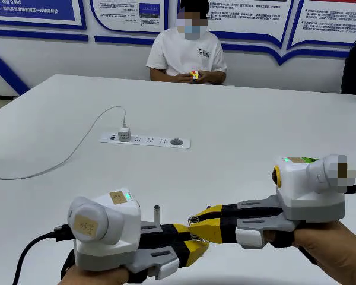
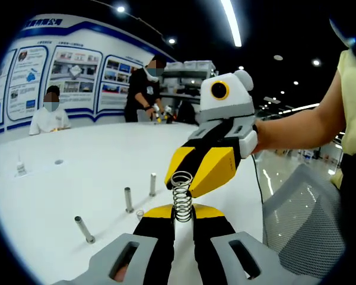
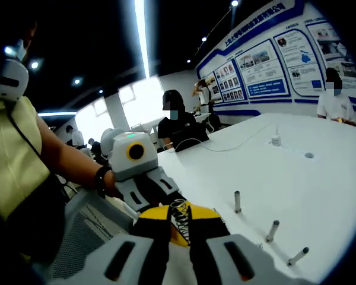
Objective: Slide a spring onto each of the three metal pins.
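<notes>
A small steel spring [image 2: 182,199] stands up from between the jaws of my left gripper [image 2: 182,212], which is shut on its lower end. My right gripper [image 2: 193,187] comes in from the right and meets the spring's upper end. In the right gripper view the spring [image 3: 179,218] sits in the narrow gap of the right gripper [image 3: 181,222], with the left gripper [image 3: 161,199] just behind it. Three bare metal pins [image 2: 128,199] stand upright on the white table, left of the tips; they also show as pins [image 3: 272,230]. In the head view the left gripper [image 1: 193,244] and right gripper [image 1: 196,225] meet tip to tip beside one pin [image 1: 156,214].
A white power strip [image 1: 145,141] with a plugged charger and a trailing cable lies mid-table. A person [image 1: 187,53] sits at the far edge. A mesh chair [image 2: 296,225] stands beside the near edge of the table [image 1: 243,154].
</notes>
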`<state>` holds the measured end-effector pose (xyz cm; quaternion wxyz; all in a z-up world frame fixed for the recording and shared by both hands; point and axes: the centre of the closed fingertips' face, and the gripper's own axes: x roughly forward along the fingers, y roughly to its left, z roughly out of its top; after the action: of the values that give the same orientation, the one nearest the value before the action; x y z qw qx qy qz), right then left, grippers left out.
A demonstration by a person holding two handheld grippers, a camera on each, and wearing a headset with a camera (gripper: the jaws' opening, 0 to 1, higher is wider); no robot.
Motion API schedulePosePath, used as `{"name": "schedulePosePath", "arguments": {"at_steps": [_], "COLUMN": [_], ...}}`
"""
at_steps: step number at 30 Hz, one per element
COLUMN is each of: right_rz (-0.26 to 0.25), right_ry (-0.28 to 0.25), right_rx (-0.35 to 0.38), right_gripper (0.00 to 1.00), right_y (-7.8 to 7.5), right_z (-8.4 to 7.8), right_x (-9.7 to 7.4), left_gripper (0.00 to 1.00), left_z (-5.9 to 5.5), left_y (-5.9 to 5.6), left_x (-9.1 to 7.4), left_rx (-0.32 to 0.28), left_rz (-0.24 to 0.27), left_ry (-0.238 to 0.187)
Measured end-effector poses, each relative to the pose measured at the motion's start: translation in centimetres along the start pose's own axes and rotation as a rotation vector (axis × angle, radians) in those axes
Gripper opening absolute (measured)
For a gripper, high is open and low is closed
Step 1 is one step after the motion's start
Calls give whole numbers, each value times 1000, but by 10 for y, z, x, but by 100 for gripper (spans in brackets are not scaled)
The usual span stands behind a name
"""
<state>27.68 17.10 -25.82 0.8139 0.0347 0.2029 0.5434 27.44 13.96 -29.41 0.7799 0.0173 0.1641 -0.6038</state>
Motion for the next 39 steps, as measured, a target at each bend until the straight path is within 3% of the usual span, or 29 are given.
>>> {"name": "schedulePosePath", "arguments": {"at_steps": [8,18,30,39], "right_rz": [-47,-66,-82,-91], "right_ry": [54,127,117,112], "right_rx": [-98,-190,-191,-179], "right_gripper": [16,15,12,11], "right_y": [-1,2,-1,-3], "right_z": [-3,-13,-12,-10], "right_x": [0,5,1,1], "left_gripper": [10,10,10,11], "left_z": [-6,-11,-14,-13], "left_y": [-1,-5,-3,-1], "left_x": [0,4,4,4], "left_rx": [6,43,40,62], "left_rz": [1,2,11,20], "left_ry": [36,83,105,88]}}
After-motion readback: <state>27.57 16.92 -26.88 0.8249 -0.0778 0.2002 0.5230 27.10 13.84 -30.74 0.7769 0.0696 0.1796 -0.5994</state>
